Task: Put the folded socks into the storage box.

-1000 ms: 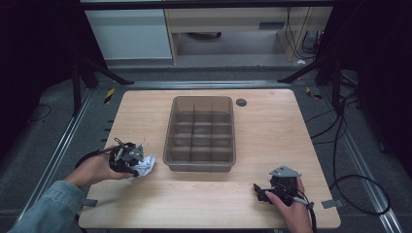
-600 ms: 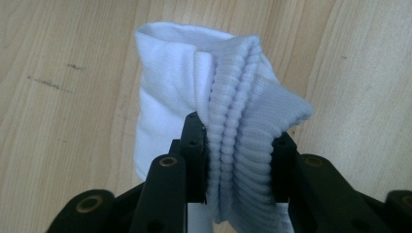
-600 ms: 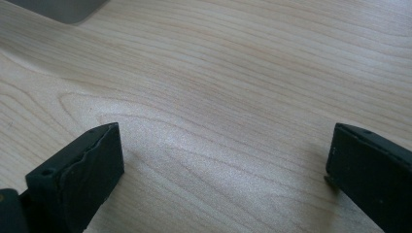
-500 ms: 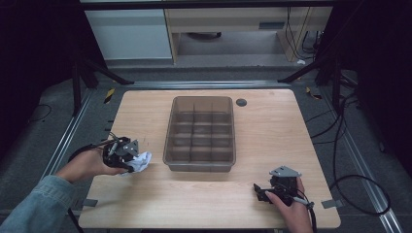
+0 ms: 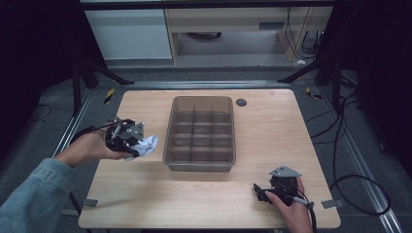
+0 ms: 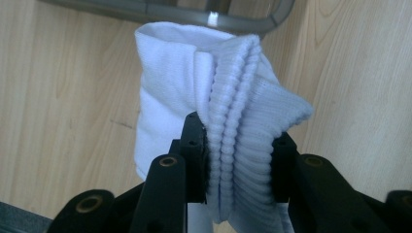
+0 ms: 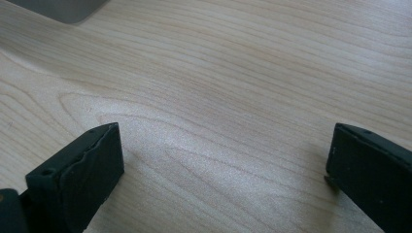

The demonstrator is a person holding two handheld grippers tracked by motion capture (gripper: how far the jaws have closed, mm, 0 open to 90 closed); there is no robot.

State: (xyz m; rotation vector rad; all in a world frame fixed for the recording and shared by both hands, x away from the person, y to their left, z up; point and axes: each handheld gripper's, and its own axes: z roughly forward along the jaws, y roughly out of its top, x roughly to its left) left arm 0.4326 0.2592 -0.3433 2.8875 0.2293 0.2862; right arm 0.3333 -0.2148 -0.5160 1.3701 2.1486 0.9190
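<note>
A folded white ribbed sock (image 6: 228, 111) is pinched between the two black jaws of my left gripper (image 6: 238, 162). In the high view that left gripper (image 5: 138, 145) holds the sock (image 5: 145, 144) above the table, just left of the grey divided bin (image 5: 201, 133). My right gripper (image 5: 258, 191) rests low near the table's front right, its jaws wide apart. In its own view the right gripper (image 7: 223, 155) has bare wood between its fingers.
The wooden table (image 5: 272, 121) carries the grey bin with several compartments at its middle. A dark round grommet (image 5: 241, 102) sits behind the bin's right corner. A corner of the bin (image 7: 63, 9) shows at the top left of the right gripper view.
My left gripper has lifted the sock and carried it up and slightly away from the table's front, toward the bin's left side. The right gripper has stayed put.
</note>
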